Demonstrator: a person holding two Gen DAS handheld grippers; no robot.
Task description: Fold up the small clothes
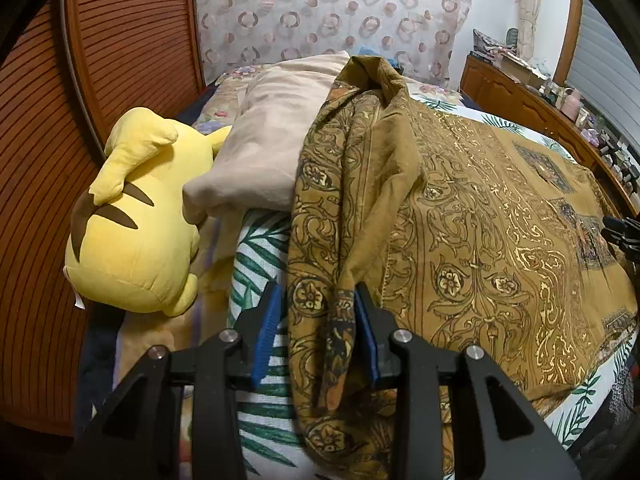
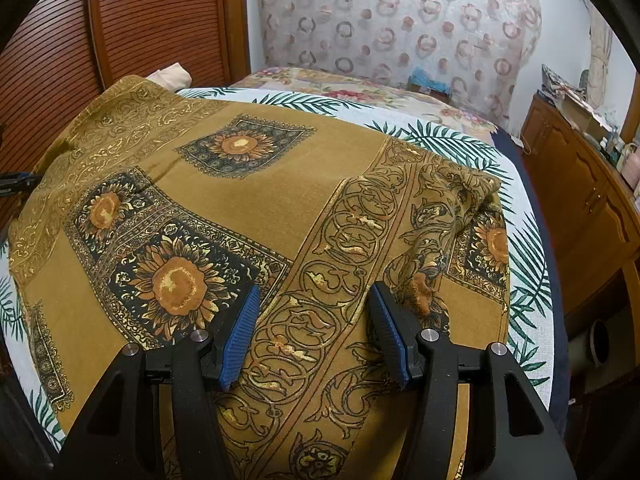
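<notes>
**Two grippers on one cloth: handling notes, near to far**

Two tools in view. Left black two-finger gripper with blue ribbed pads [image 1: 316, 332]: a bunched fold of the mustard-brown printed cotton garment with sunflower panels and scrollwork borders [image 1: 460, 216] runs up between the pads. The right pad touches the fabric; the left pad shows a sliver of gap beside it. Jaws part-way closed around the fold; firm clamp or loose contact, cannot tell.

Right black two-finger gripper with blue ribbed pads [image 2: 316, 332]: jaws wide apart, hovering over the scrollwork border band, nothing between them.

Garment location: spread across the white bedsheet with green palm-leaf print [image 2: 532, 264], mostly flat in the right wrist view, with one rumpled ridge just beyond the right pad. In the left wrist view its edge is gathered into a raised, draped ridge running away from the camera.

Judgement on handling: light, soft, limp woven cloth; no stiffness, so it will sag and drag from any single hold. Not slippery against ribbed pads, not fragile. Best hold is at a hem or corner, through one or two layers, with both tools on the same edge so that it lifts evenly.

Further off: yellow plush toy with brown stripes [image 1: 136, 232] and beige soft pillow [image 1: 272, 140], left of the garment; the pillow appears to touch it.
</notes>
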